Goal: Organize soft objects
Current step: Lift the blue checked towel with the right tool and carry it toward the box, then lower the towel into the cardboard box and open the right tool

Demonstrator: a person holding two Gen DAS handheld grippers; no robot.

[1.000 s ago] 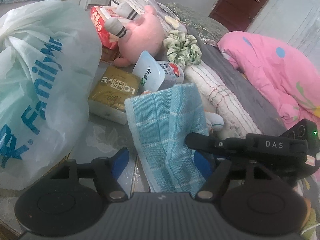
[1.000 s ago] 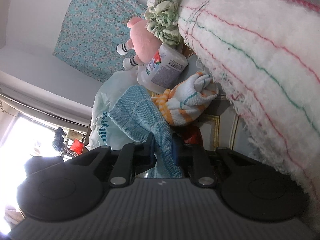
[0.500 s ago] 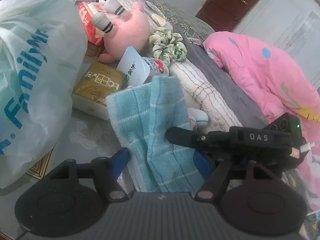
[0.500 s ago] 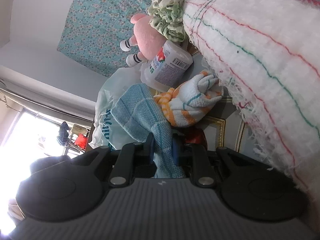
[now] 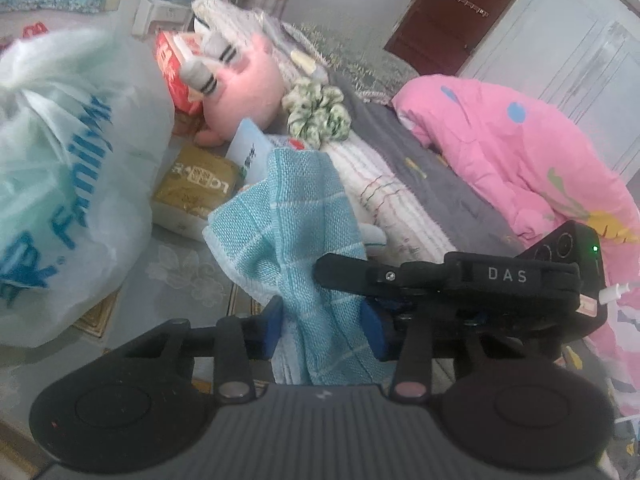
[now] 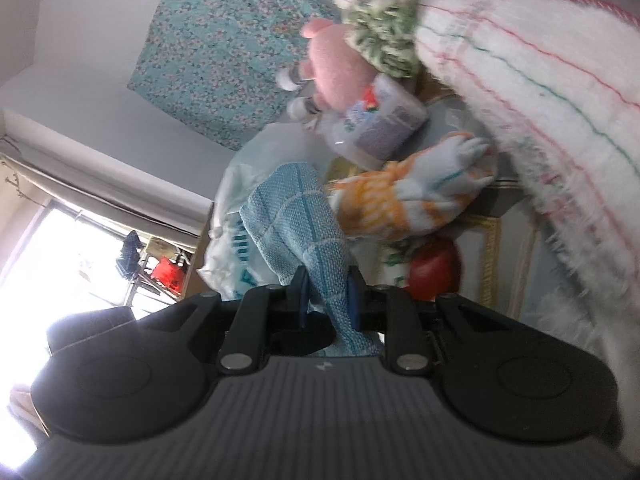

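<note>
Cluttered tabletop beside a bed, seen from two handheld grippers. Blue waffle-weave cloth (image 5: 296, 240) lifted clear of the table (image 5: 184, 272) near the middle of the scene, hanging bunched and draped. Right gripper (image 6: 328, 296) clenched on one gathered fold of that cloth, blue pads pressing it from both sides. Left gripper (image 5: 326, 322) closing around the lower part of the same cloth, fabric between the blue pads and touching them, grip not yet clearly tight. Black body of the right gripper crossing just right of the cloth in the left wrist view. Large white plastic bag (image 5: 60, 168) with blue lettering at far left. Gold-coloured packet (image 5: 196, 188) lying just left of the cloth. Pink plush toy (image 5: 244, 84) farther back, with a red box (image 5: 176, 68) to its left and a green scrunchie (image 5: 320, 112) to its right. White fringed blanket (image 5: 392, 208) with thin coloured stripes running along the right of the cloth, pink quilt (image 5: 520, 160) on the bed beyond it. Orange and white striped cloth (image 6: 412, 200) crumpled on the table, just beside a clear plastic bottle (image 6: 372, 124).
</note>
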